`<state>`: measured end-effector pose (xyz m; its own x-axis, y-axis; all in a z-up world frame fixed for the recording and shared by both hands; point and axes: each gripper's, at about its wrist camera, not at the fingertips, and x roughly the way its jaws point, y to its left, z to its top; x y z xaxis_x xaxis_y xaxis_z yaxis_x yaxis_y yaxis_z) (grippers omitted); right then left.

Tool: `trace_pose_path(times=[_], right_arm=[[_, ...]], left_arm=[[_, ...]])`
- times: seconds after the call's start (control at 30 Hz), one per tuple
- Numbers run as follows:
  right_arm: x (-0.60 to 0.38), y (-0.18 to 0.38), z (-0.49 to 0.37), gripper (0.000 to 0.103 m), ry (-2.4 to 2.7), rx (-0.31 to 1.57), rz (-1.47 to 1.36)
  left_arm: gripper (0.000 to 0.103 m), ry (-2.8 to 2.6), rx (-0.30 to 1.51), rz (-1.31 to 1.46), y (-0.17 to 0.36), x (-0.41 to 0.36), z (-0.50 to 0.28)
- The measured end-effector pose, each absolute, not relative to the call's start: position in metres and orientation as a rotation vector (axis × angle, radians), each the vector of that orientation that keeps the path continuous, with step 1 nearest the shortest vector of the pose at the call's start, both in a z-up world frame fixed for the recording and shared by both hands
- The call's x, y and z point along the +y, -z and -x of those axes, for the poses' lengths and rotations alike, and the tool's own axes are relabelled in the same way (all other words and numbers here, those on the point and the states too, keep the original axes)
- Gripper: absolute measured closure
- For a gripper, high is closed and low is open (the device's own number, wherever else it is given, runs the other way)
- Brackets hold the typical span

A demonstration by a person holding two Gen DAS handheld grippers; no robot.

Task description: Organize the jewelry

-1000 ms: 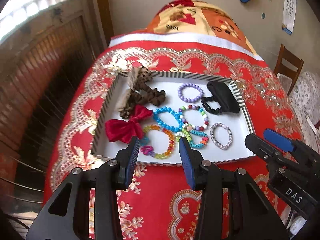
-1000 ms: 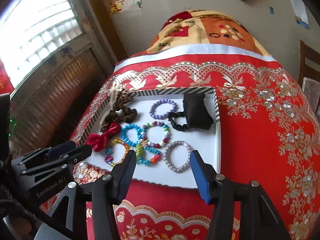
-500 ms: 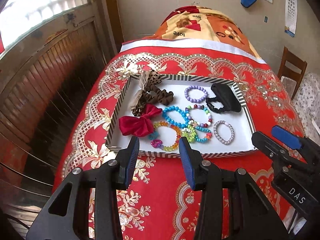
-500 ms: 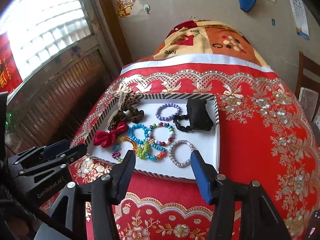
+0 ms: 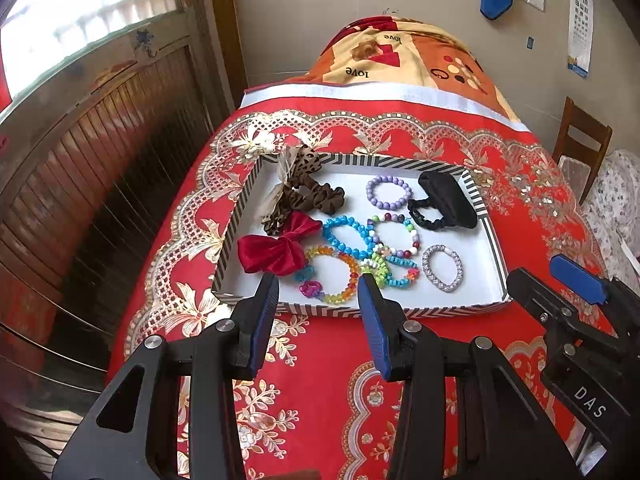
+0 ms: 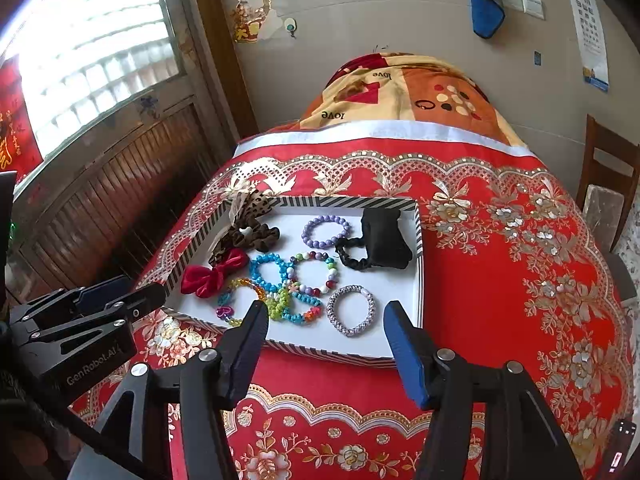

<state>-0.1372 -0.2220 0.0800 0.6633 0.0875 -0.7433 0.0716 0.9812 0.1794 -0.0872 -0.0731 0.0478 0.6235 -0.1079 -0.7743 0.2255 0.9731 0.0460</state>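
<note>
A white tray with a striped rim (image 5: 486, 216) (image 6: 418, 264) sits on the red cloth. In it lie a red bow (image 5: 276, 250) (image 6: 212, 272), brown leopard scrunchies (image 5: 304, 196) (image 6: 248, 232), a purple bead bracelet (image 5: 388, 192) (image 6: 326, 232), a blue bead bracelet (image 5: 346, 234) (image 6: 272, 270), multicolour bracelets (image 5: 394, 236), a silver bracelet (image 5: 442, 268) (image 6: 352, 310) and a black scrunchie with pouch (image 5: 444, 204) (image 6: 378, 244). My left gripper (image 5: 318, 320) is open and empty, in front of the tray's near edge. My right gripper (image 6: 324, 344) is open and empty, also in front of the tray.
The red patterned cloth (image 6: 520, 280) covers a raised surface, with a folded orange blanket (image 6: 404, 92) at the far end. A wooden slatted wall and window (image 5: 92, 120) stand at the left. A wooden chair (image 5: 580, 140) is at the right.
Both grippers have drawn back and upward from the tray, so it looks smaller and farther. Both stay open and empty. Nothing in the tray has moved.
</note>
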Motion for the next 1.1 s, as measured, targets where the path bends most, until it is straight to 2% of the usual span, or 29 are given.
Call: trace_pose_path(times=[1.1], right_arm=[[-0.215, -0.07, 0.124, 0.038, -0.027, 0.892, -0.188]], left_arm=[[0.063, 0.188, 0.88, -0.135, -0.046, -0.072, 0.08]])
